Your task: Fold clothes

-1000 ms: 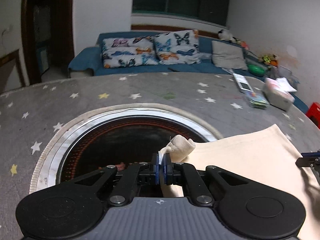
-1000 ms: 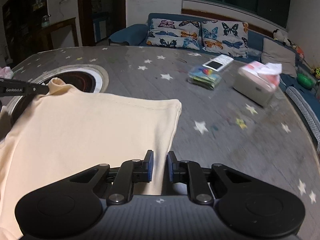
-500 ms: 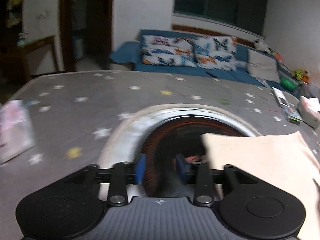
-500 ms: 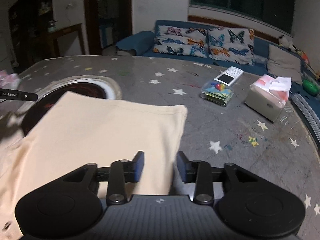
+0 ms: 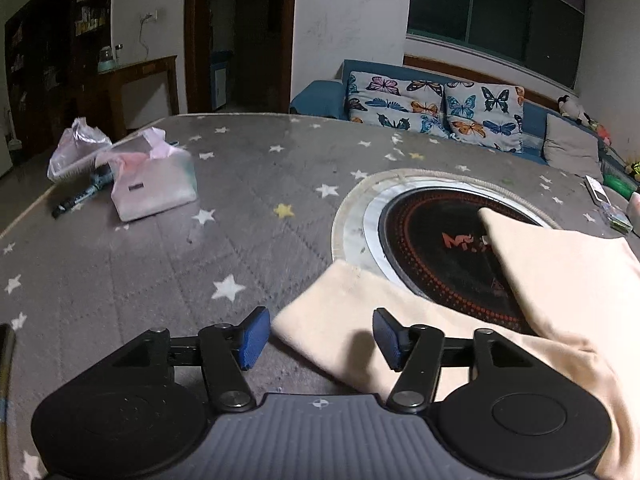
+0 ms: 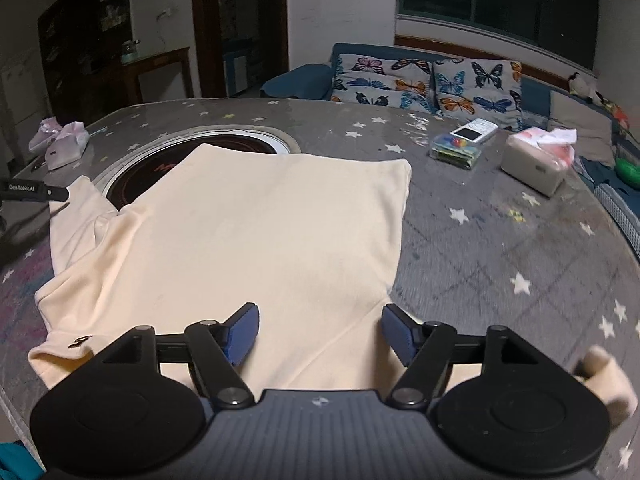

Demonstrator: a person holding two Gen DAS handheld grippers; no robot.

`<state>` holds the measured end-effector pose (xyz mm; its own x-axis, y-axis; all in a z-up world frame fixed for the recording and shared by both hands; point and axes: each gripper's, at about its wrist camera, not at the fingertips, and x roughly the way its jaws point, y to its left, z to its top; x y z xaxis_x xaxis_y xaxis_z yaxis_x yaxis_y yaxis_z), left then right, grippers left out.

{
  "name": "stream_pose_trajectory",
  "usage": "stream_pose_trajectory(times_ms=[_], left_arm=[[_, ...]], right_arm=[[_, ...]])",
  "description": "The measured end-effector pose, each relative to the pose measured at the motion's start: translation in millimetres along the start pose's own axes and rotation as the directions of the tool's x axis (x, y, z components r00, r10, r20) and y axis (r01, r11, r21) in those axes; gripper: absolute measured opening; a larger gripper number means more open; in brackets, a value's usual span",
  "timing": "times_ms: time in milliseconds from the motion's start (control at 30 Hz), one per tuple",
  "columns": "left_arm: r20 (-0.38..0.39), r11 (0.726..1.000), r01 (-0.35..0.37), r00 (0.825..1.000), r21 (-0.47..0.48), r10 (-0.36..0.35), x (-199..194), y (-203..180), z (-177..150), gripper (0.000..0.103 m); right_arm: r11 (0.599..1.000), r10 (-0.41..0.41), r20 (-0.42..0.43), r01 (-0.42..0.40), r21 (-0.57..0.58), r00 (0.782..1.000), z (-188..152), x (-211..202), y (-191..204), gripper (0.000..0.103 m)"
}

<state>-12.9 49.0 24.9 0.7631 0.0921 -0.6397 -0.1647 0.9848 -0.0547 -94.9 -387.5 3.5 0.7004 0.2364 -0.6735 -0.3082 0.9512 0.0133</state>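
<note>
Left wrist view: the left tool (image 5: 320, 338) is spread wide with nothing between its blue pads (image 5: 251, 338). A sleeve of the cream shirt (image 5: 552, 276) lies flat on the star-patterned desk (image 5: 160, 264) just ahead of it, running toward 12 o'clock, its cuff end resting by the metal rim of the round inset cooktop (image 5: 436, 240). The folded body of the shirt covers the cooktop's edge at 3 o'clock. At 10 o'clock stands a pink tissue pack (image 5: 154, 184), with a plastic bag (image 5: 78, 152) and a dark pen-like thing just beyond it; only this view shows these up close.

Right wrist view: the right tool (image 6: 318, 334) is likewise spread wide, empty, hovering over the near hem of the shirt (image 6: 256, 236). Here the whole garment shows: a folded rectangle reaching toward 12 o'clock over the cooktop (image 6: 168, 160), one sleeve spread out at 9 o'clock, where a finger of the left tool (image 6: 32, 192) pokes in beside it. At 2 o'clock, well apart from the shirt, sit a white tissue box (image 6: 536, 162), a clear box of coloured bits (image 6: 456, 150) and a white phone (image 6: 474, 131). A cream cuff lies at 4 o'clock by the tool's body.
</note>
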Motion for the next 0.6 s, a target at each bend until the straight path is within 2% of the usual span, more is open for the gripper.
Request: stream_pose_trajectory(times_ms=[67, 100, 133, 200, 233, 300, 400, 500, 600], left_arm=[[0.011, 1.0, -0.002, 1.0, -0.014, 0.002, -1, 3, -1, 0.043], [0.016, 1.0, -0.003, 1.0, -0.022, 0.003, -1, 4, -2, 0.023], [0.022, 1.0, -0.004, 1.0, -0.029, 0.005, -1, 5, -2, 0.014], [0.032, 0.999, -0.006, 0.999, -0.043, 0.007, -2, 8, -3, 0.008], [0.039, 0.999, -0.009, 0.999, -0.05, 0.011, -3, 10, -4, 0.008], [0.098, 0.996, -0.059, 0.993, -0.074, 0.066, -19, 15, -4, 0.007], [0.157, 0.985, -0.08, 0.982, -0.153, 0.104, -49, 32, -3, 0.007], [0.17, 0.977, -0.108, 0.975, -0.186, 0.14, -71, 44, -9, 0.007], [0.12, 0.97, -0.157, 0.976, -0.186, 0.181, -68, 49, -20, 0.007]], right_arm=[[1.0, -0.009, 0.003, 0.009, 0.003, 1.0, -3, 1, 2, 0.074], [1.0, -0.012, 0.004, 0.012, 0.004, 1.0, -4, 2, 4, 0.076], [1.0, -0.016, 0.006, 0.016, 0.005, 1.0, -6, 2, 5, 0.077], [1.0, -0.022, 0.004, 0.022, 0.006, 1.0, -8, 4, 7, 0.077], [1.0, -0.025, 0.003, 0.025, 0.004, 1.0, -9, 5, 8, 0.078], [0.999, -0.032, 0.003, 0.032, 0.0, 0.999, -10, 6, 9, 0.081], [0.999, -0.033, 0.004, 0.033, -0.001, 0.999, -12, 5, 10, 0.083], [0.999, -0.032, 0.006, 0.032, -0.001, 0.999, -13, 5, 10, 0.086], [1.0, -0.029, 0.01, 0.029, -0.002, 1.0, -14, 6, 10, 0.088]])
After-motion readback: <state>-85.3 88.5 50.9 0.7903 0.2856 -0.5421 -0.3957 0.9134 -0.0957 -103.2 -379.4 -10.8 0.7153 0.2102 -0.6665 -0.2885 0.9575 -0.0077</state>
